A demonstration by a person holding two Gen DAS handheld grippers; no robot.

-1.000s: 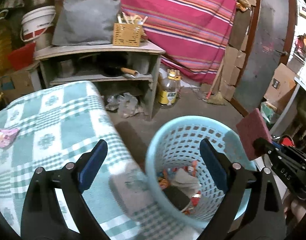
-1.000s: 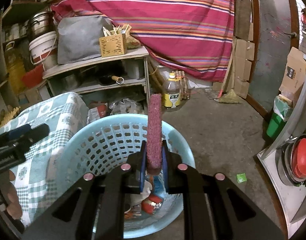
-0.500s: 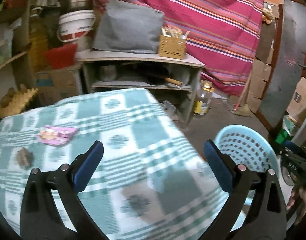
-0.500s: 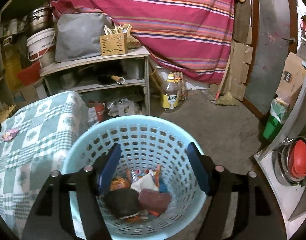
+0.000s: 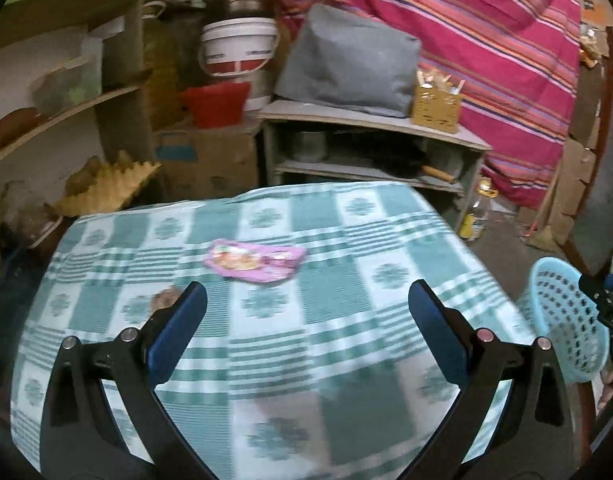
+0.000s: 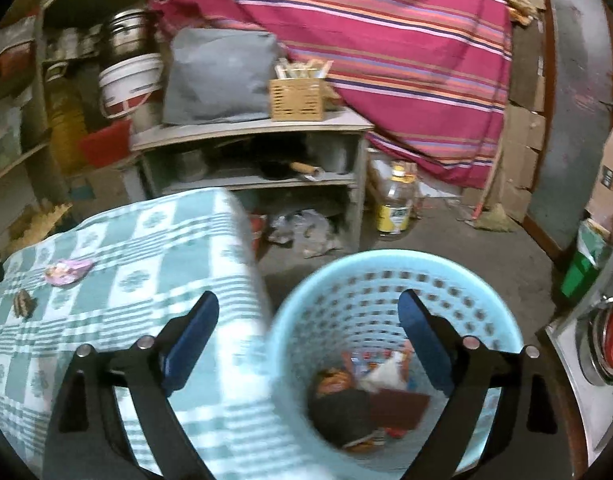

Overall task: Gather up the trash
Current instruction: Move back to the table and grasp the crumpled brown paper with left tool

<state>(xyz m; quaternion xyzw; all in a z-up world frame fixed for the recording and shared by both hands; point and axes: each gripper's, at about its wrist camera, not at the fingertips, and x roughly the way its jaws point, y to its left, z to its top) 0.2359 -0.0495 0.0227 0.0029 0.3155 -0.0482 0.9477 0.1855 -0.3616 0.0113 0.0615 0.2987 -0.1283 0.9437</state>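
A pale blue basket (image 6: 394,280) stands on the floor beside the checked table (image 5: 346,308) and already holds several scraps, a dark red pad among them. The right claw (image 6: 308,332), jaws just spread and empty, hangs above the basket. The left claw (image 5: 306,320) gapes empty over the table. Left there: a pink wrapper (image 5: 254,260) and a small brown scrap (image 6: 24,302).

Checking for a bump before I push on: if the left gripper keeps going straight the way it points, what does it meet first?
Most likely the checked tablecloth, bare just short of the pink wrapper. The left gripper is open and empty, angled down at it. Depth is hard to judge in this fisheye view.
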